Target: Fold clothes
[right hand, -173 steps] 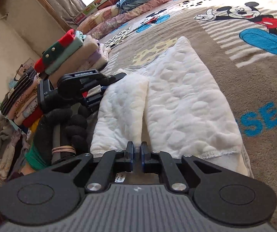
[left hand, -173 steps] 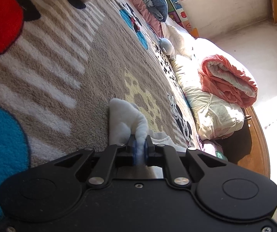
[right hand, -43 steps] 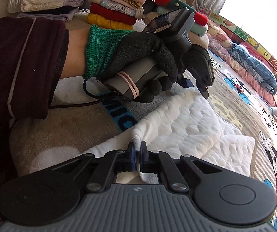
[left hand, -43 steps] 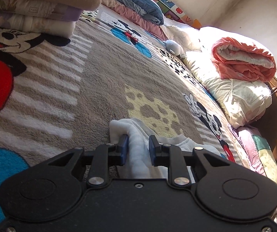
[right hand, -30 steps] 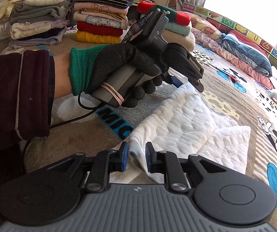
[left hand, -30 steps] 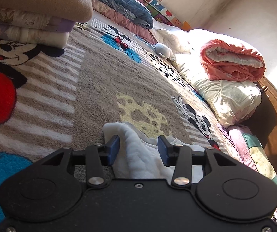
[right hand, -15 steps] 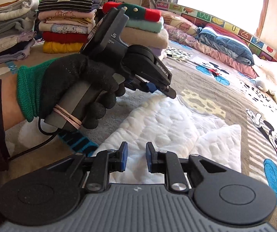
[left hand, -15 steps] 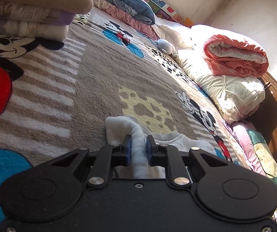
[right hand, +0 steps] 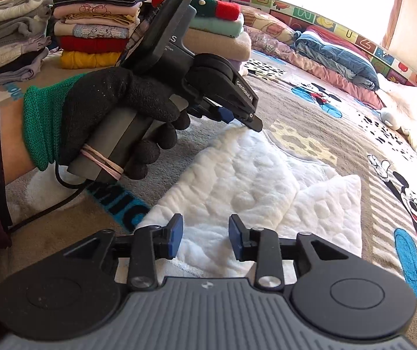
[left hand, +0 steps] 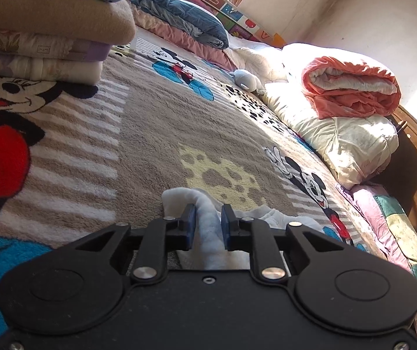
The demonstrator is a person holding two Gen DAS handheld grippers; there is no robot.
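White quilted garment (right hand: 237, 180) lies flat on the bed, mid-frame. Our left hand-held gripper (left hand: 207, 223) pinches its edge to lift; our right hand-held gripper (right hand: 205, 237) hovers wide open, empty.

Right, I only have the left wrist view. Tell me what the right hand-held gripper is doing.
Observer: The right hand-held gripper is open, its jaws apart over the near edge of the white quilted garment, gripping nothing.
Operator: Give me the garment's shape; I see only a ridge of it.
Observer: It lies flat on the cartoon-mouse blanket, with one quilted panel folded over on the right side.
Operator: Report what is behind my gripper.
Observer: A black-gloved hand holds the left hand-held gripper at the garment's far edge; stacks of folded clothes stand behind it.
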